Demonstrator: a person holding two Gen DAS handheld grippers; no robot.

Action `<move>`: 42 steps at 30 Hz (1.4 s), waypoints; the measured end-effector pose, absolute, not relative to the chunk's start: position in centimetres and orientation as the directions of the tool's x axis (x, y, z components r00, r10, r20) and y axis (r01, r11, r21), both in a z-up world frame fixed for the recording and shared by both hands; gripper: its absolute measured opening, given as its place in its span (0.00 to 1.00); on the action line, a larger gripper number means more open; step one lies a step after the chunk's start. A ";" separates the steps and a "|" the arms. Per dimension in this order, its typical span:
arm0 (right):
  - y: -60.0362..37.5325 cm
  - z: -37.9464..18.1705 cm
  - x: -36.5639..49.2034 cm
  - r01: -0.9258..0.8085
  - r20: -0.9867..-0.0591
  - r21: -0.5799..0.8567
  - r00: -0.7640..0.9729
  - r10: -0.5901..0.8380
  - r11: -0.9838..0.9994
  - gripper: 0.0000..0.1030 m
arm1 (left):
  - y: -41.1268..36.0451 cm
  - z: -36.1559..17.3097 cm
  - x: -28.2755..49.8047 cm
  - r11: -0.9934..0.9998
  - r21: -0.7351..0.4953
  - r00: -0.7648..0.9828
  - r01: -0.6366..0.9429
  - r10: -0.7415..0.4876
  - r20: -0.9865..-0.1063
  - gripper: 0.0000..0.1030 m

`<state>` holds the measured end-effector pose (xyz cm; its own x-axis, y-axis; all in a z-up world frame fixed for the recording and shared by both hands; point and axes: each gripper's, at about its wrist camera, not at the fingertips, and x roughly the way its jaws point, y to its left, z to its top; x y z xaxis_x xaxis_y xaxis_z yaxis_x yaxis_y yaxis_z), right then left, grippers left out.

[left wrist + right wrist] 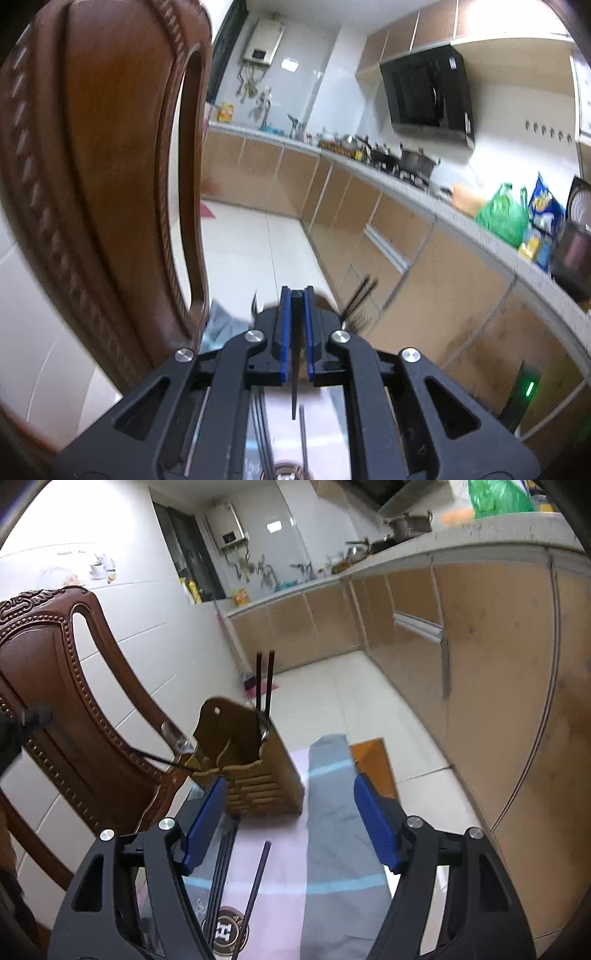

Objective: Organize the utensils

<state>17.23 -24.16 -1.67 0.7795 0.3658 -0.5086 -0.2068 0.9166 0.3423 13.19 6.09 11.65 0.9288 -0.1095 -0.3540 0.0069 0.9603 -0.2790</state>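
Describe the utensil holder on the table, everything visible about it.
The utensil holder is a brown, wood-like box with a slatted woven front panel and a taller rounded back plate pierced by a small hanging hole. It stands upright on the pink-and-grey cloth, near the table's far end beside the wooden chair. Two dark chopsticks stick up from its right side. Neither gripper touches it in this view.
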 end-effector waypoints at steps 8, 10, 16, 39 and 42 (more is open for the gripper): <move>-25.2 -3.4 18.0 -0.193 -0.542 0.332 0.762 0.354 0.923 0.68 | 5.9 17.4 19.3 0.960 -0.277 0.945 -0.030 -0.063 -0.320 0.06; -25.7 -3.4 18.2 -0.197 -0.542 0.336 0.760 0.360 0.921 0.68 | 5.7 17.6 21.1 0.966 -0.256 0.946 -0.049 -0.037 -0.322 0.06; -25.7 -3.7 18.5 -0.218 -0.549 0.336 0.745 0.378 0.916 0.68 | 6.2 13.7 26.3 0.953 -0.289 0.912 -0.094 -0.034 -0.408 0.06; -20.5 -5.3 16.2 -0.276 -0.686 0.212 0.641 0.344 0.937 0.68 | -1.4 -4.7 12.2 0.999 0.017 0.741 -0.027 0.032 -0.670 0.85; -19.7 -6.1 15.1 -0.255 -0.720 0.180 0.624 0.304 0.950 0.70 | -1.7 -7.6 10.7 0.998 0.015 0.698 -0.056 0.050 -0.714 0.85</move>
